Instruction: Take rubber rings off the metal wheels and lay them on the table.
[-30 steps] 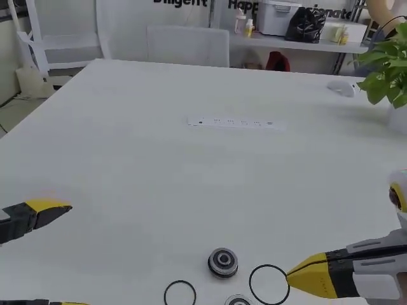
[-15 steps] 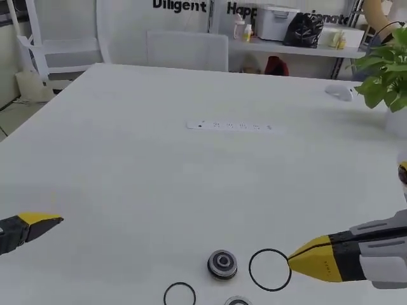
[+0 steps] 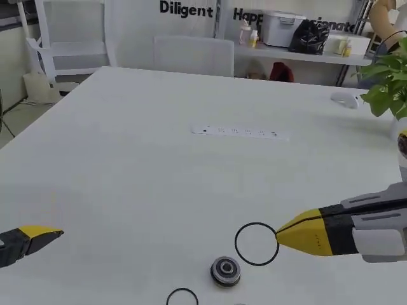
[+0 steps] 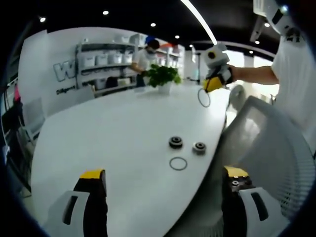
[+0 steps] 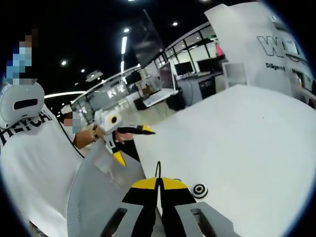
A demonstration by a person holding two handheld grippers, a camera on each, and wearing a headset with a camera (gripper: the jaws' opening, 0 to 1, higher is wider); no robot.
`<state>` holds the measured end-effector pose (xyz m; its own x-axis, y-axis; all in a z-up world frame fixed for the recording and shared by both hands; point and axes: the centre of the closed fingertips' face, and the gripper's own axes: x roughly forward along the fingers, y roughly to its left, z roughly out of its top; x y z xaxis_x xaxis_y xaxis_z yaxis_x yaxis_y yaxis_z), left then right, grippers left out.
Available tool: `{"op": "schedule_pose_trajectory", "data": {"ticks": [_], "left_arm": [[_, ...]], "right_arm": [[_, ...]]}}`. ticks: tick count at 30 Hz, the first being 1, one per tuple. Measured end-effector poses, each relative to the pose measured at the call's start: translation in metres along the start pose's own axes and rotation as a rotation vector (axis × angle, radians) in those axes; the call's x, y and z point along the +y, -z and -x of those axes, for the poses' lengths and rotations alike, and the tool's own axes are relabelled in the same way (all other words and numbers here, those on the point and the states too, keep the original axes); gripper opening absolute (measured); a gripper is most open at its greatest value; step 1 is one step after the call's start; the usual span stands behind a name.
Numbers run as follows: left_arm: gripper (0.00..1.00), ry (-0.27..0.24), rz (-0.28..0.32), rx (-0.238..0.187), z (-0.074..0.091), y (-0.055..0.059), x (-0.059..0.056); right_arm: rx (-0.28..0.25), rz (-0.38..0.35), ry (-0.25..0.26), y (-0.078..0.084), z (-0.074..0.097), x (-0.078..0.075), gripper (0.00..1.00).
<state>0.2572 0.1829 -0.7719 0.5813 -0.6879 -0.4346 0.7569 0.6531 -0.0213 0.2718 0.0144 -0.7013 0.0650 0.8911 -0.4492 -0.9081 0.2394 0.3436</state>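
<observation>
My right tool point(image 3: 280, 236) pinches the edge of a rubber ring point(image 3: 236, 244), held above the surface point(image 3: 159, 171) near a metal wheel point(image 3: 226, 270); my left tool point(image 4: 164, 173) is spread and empty; the ring seems light, soft and grippy; a gentle pinch across its band should suffice.

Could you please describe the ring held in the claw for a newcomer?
At the near edge of the white table, right of the metal wheel, is a black rubber ring. It hangs pinched in the yellow-tipped right claw; the other ring lies flat.
</observation>
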Motion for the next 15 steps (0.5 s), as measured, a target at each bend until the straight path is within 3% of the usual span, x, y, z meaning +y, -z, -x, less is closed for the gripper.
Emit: {"op": "schedule_pose_trajectory", "data": {"ticks": [7,15], "left_arm": [[0.98,-0.010,0.013,-0.008,0.001,0.001,0.001],[0.97,-0.018,0.019,0.000,0.001,0.005,0.002]], "right_arm": [[0.008,0.041,-0.033,-0.013,-0.012,0.001,0.00],[0.038,0.050,-0.055,-0.007,-0.037,-0.008,0.00]]}}
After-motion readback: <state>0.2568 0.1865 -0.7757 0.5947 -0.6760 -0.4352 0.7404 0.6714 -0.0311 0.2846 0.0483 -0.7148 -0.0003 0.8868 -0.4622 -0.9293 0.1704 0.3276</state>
